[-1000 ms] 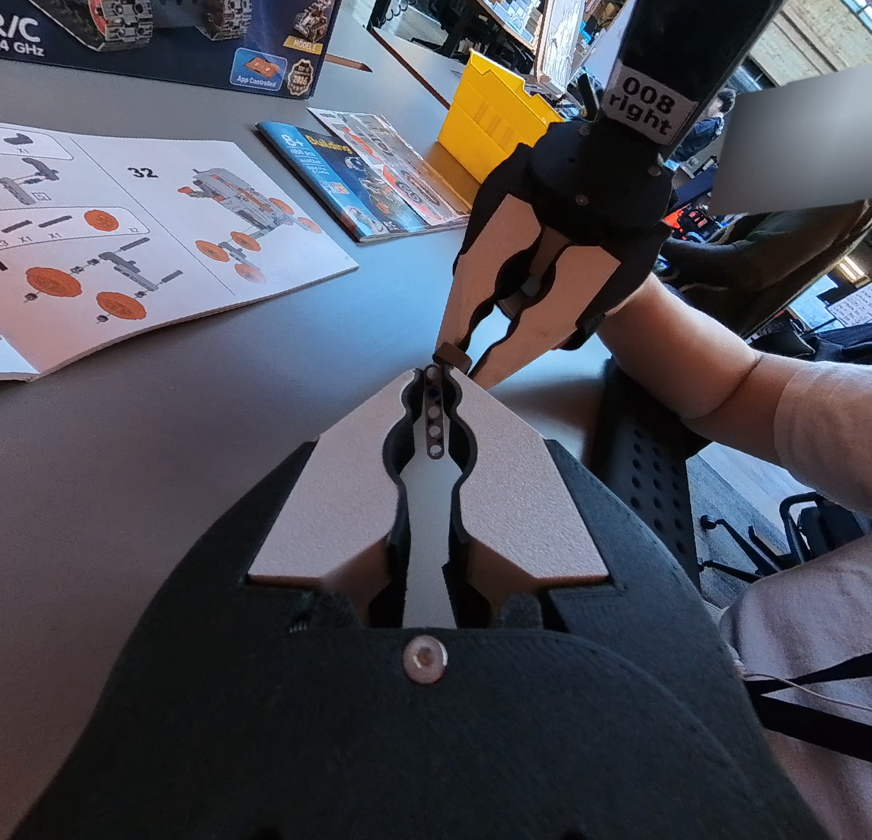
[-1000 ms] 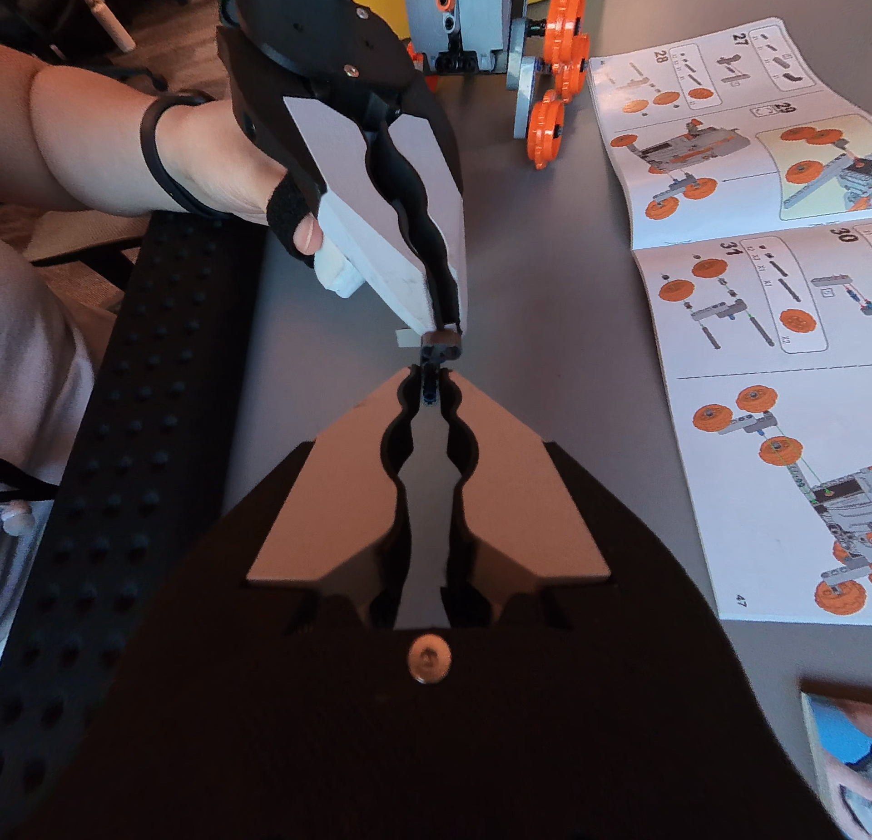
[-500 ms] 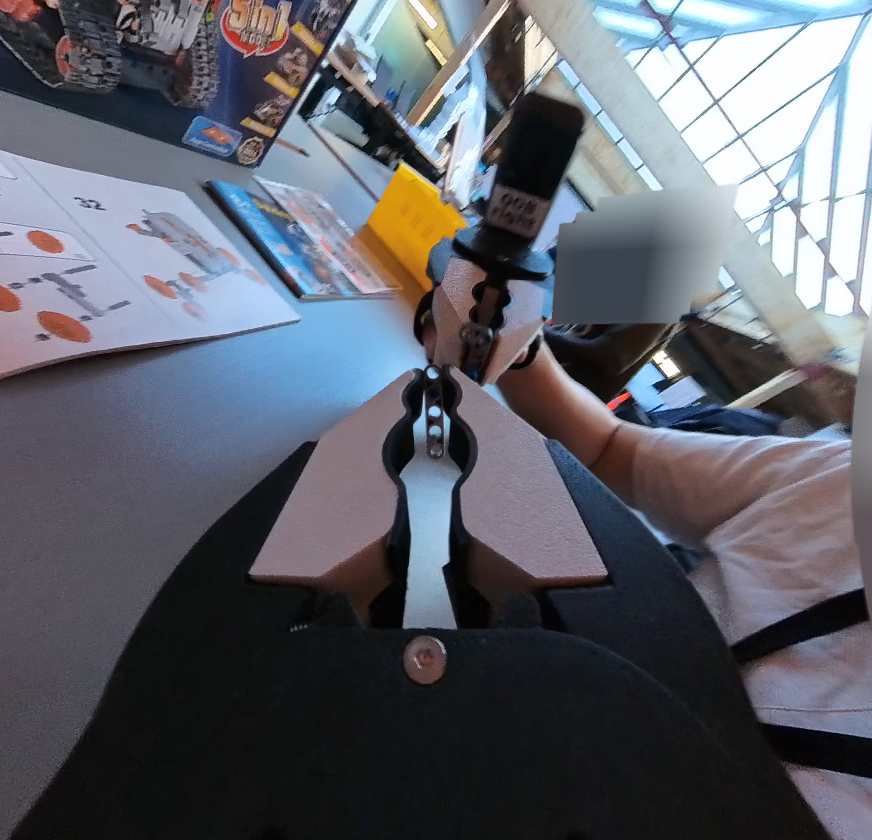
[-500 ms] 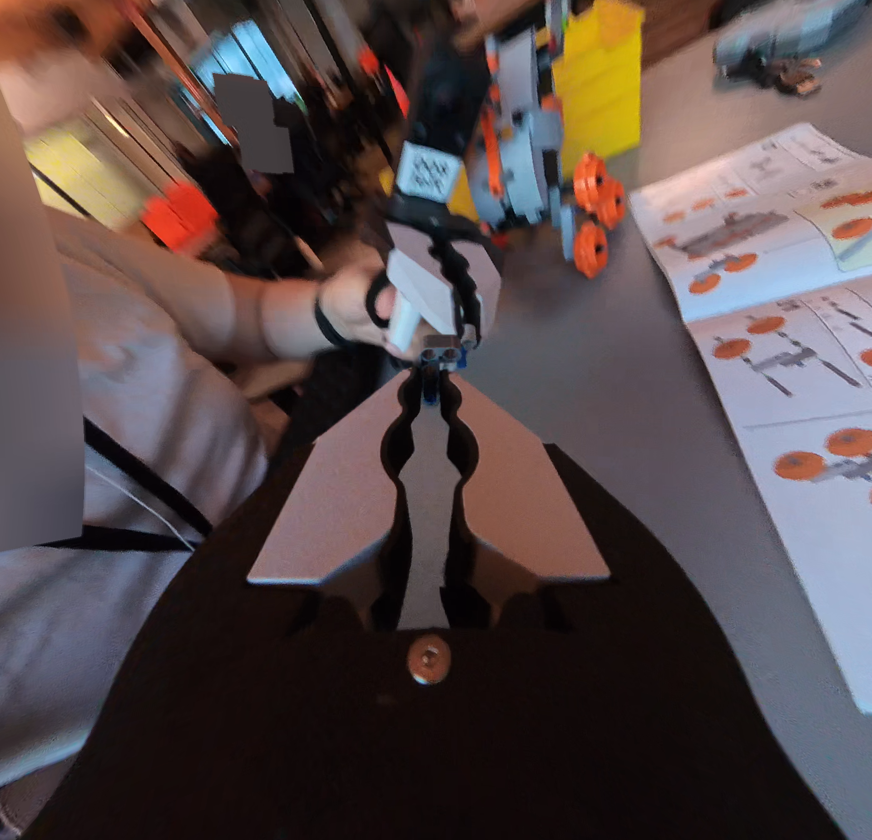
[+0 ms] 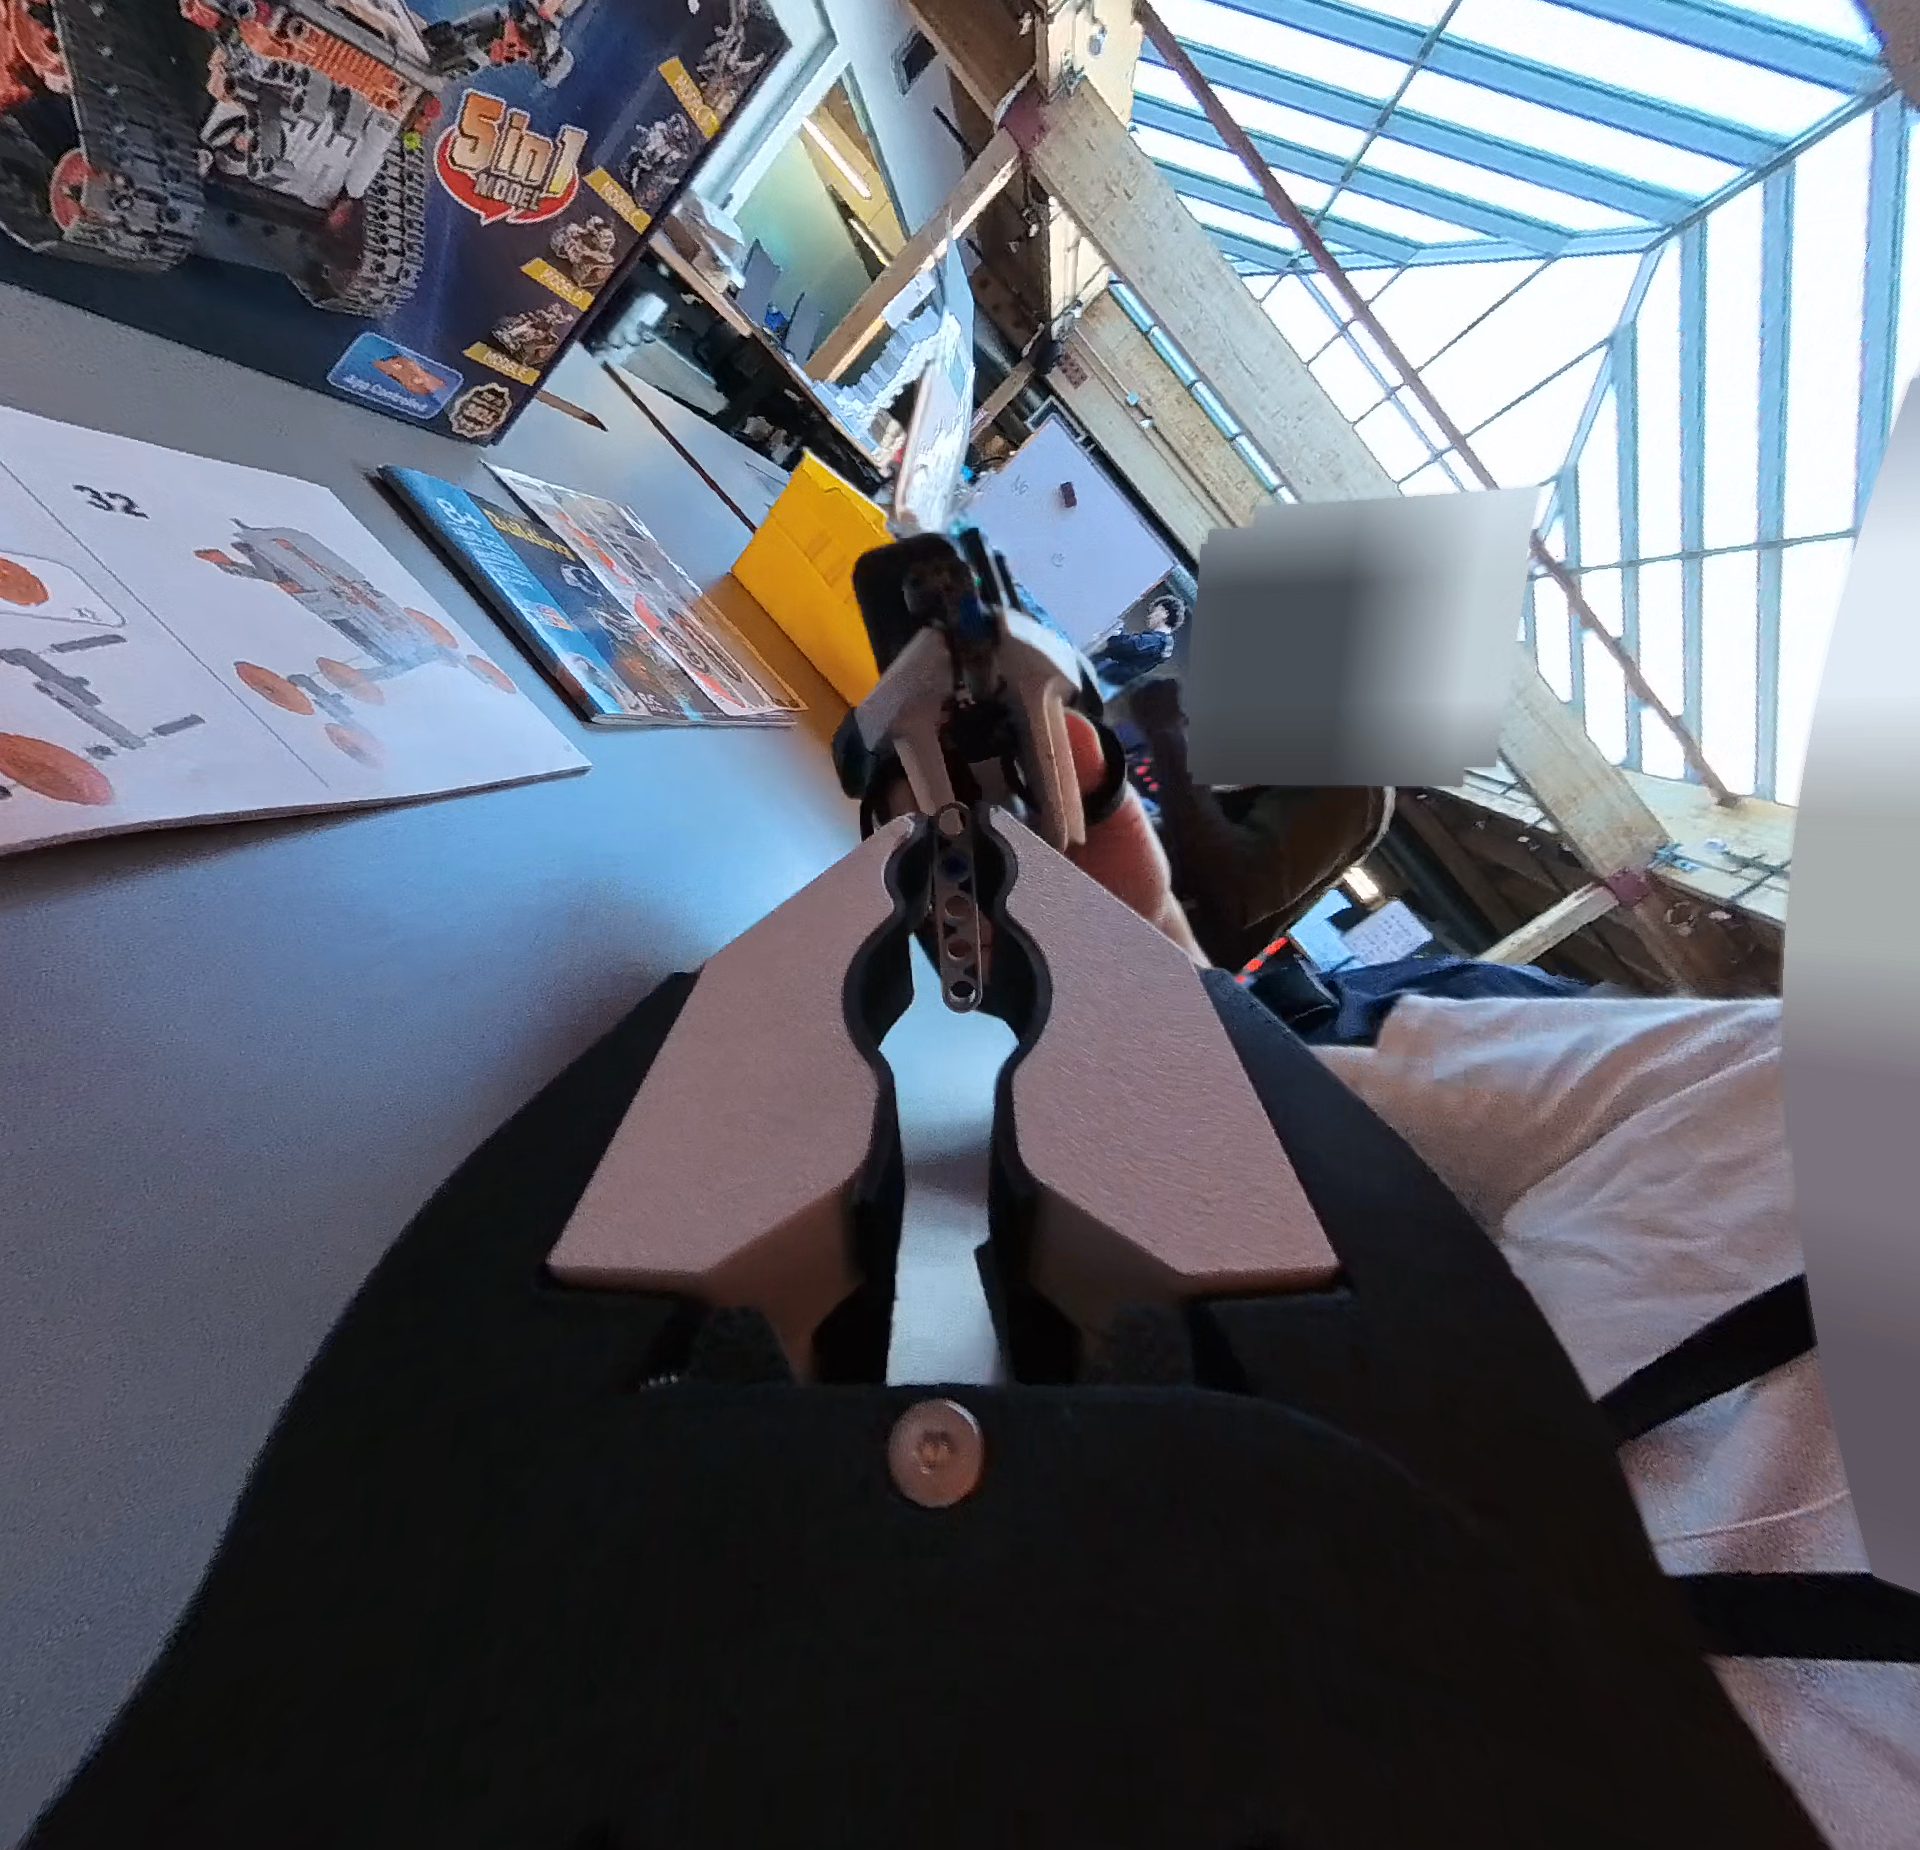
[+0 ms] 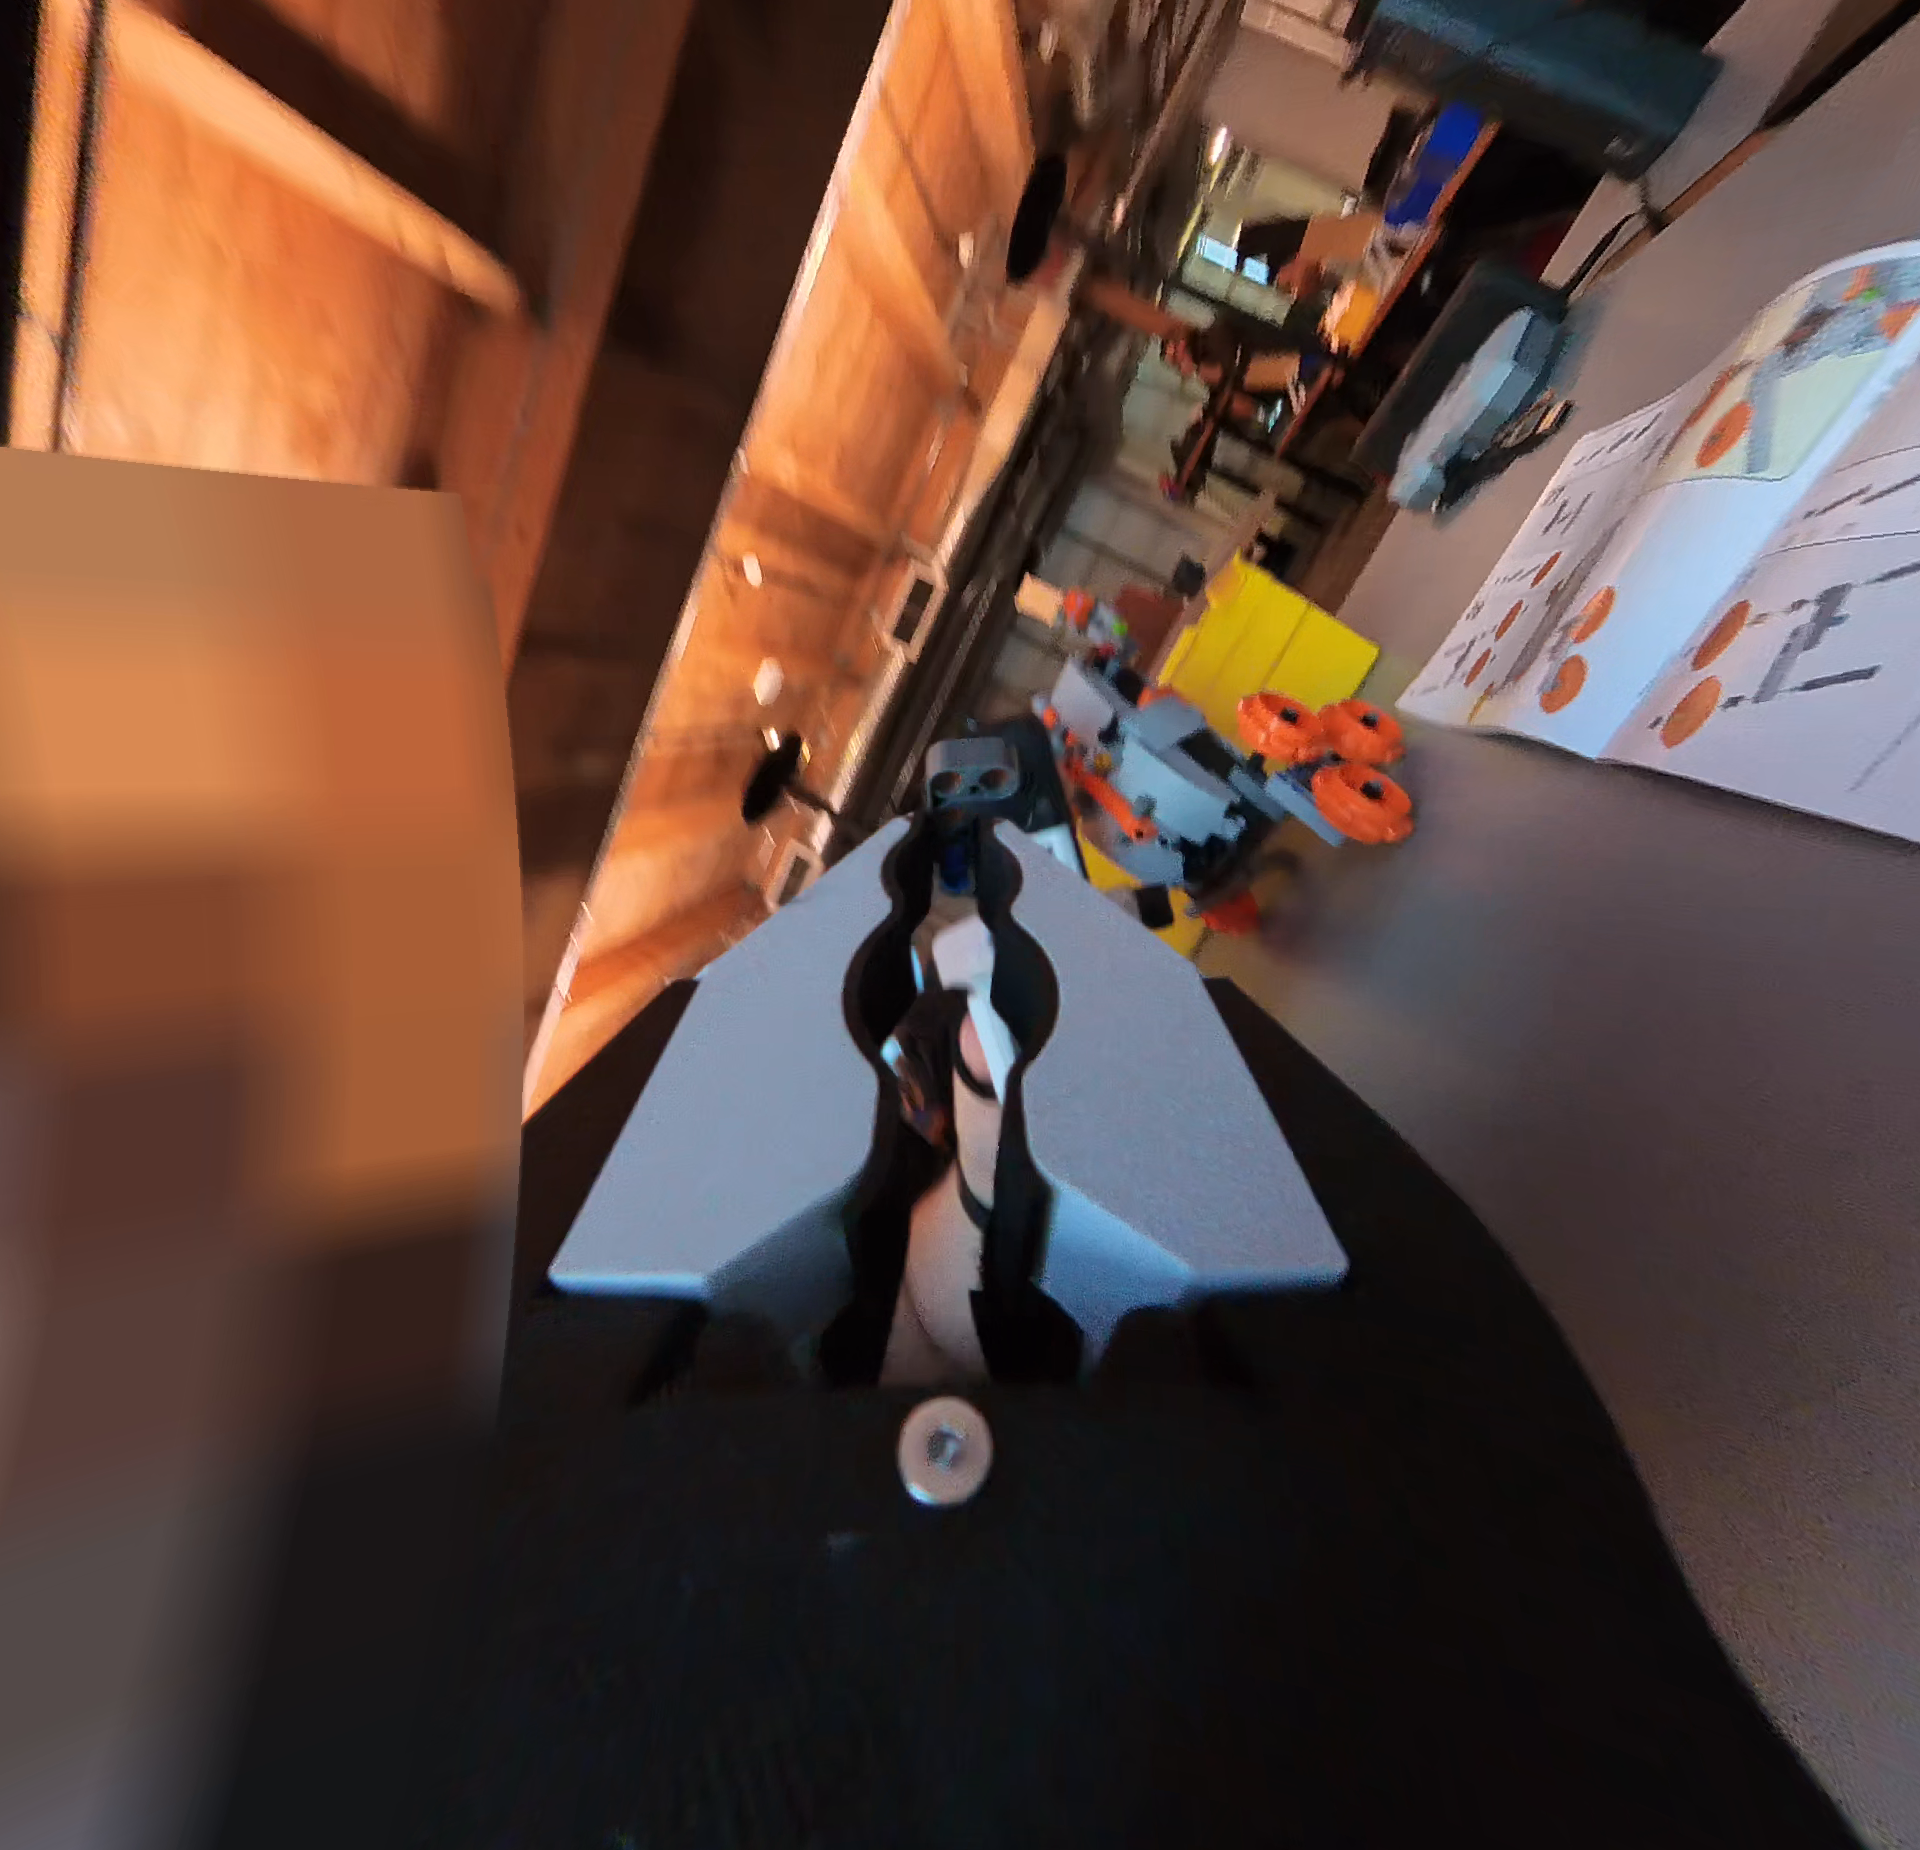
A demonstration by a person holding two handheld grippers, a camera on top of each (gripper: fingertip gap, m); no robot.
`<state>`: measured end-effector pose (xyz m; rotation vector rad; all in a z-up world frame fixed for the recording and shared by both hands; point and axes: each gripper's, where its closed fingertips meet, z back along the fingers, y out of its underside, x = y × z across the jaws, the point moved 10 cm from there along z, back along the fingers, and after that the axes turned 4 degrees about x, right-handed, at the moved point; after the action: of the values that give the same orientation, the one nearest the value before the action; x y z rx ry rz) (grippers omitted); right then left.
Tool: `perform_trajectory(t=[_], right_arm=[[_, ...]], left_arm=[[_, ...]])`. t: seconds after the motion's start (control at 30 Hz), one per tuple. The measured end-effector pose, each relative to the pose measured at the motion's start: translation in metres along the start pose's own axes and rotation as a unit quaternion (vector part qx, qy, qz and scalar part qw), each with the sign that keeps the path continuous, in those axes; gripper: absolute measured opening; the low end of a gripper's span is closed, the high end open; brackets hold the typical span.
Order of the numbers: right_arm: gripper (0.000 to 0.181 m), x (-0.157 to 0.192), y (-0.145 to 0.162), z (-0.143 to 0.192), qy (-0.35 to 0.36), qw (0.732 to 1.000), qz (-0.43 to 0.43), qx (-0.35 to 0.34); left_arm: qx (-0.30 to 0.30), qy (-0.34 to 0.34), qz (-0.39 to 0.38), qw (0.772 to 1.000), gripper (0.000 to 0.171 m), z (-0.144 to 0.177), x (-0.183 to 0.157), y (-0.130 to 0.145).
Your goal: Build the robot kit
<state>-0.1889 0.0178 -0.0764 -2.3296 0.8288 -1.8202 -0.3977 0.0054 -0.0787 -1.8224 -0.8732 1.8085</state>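
Pinching a thin grey beam with a row of holes [image 5: 958,912] between its tips, the left gripper [image 5: 951,834] had its fingers [image 5: 769,1052] closed down to the beam's thickness, the beam lying in the narrow gap just behind the tips and running back along it. Beyond the beam, close to its front end, the right gripper [image 5: 961,699] pointed back toward the camera, a hand [image 5: 1117,834] behind it. In its own view the right gripper [image 6: 956,844] was likewise closed, its fingers [image 6: 1132,1062] clamped on a small dark and blue connector piece [image 6: 954,855] at the very tips, with a short grey block showing two holes [image 6: 971,770] standing just past the tips on top of that piece. Relative to the beam, an open instruction booklet [image 5: 239,647] lay to the left on the grey worktop [image 5: 312,1021], with two smaller booklets [image 5: 603,605] and a yellow bin [image 5: 810,564] farther off, and a printed box [image 5: 364,138] beyond those. The right wrist view, blurred, showed a partly built model with orange wheels [image 6: 1226,772] on the worktop ahead of the block.
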Motion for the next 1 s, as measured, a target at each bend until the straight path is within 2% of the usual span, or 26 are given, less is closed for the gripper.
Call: perform_trajectory(t=[0.07, 0.1, 0.23, 0.5, 0.73, 0.9, 1.0], right_arm=[[0.007, -0.004, -0.003, 0.0, 0.008, 0.999, -0.018, -0.04], [0.007, -0.004, -0.004, -0.001, 0.016, 0.999, -0.006, -0.038], [0.006, -0.005, -0.001, 0.001, 0.016, 0.998, 0.061, 0.017], [0.006, -0.013, 0.005, -0.005, 0.011, 0.99, 0.104, 0.1], [0.006, -0.008, 0.003, -0.003, -0.016, 0.99, 0.106, 0.089], [0.006, 0.0, 0.007, -0.006, -0.004, 0.981, 0.168, 0.101], [0.006, 0.001, 0.007, -0.007, -0.003, 0.979, 0.171, 0.111]], left_arm=[[0.009, -0.033, -0.035, 0.999, 0.005, -0.002, -0.003, 0.001], [0.014, -0.046, -0.057, 0.997, 0.005, -0.003, -0.006, 0.002], [0.021, -0.064, -0.1, 0.993, 0.005, -0.005, -0.011, 0.002], [0.006, -0.038, -0.033, 0.999, 0.005, -0.001, 0.0, 0.0], [0.009, -0.035, -0.041, 0.998, 0.005, -0.001, 0.0, 0.0], [0.003, -0.025, -0.033, 0.999, 0.005, 0.0, 0.001, -0.001], [0.005, -0.026, -0.032, 0.999, 0.005, 0.0, 0.001, 0.0]])
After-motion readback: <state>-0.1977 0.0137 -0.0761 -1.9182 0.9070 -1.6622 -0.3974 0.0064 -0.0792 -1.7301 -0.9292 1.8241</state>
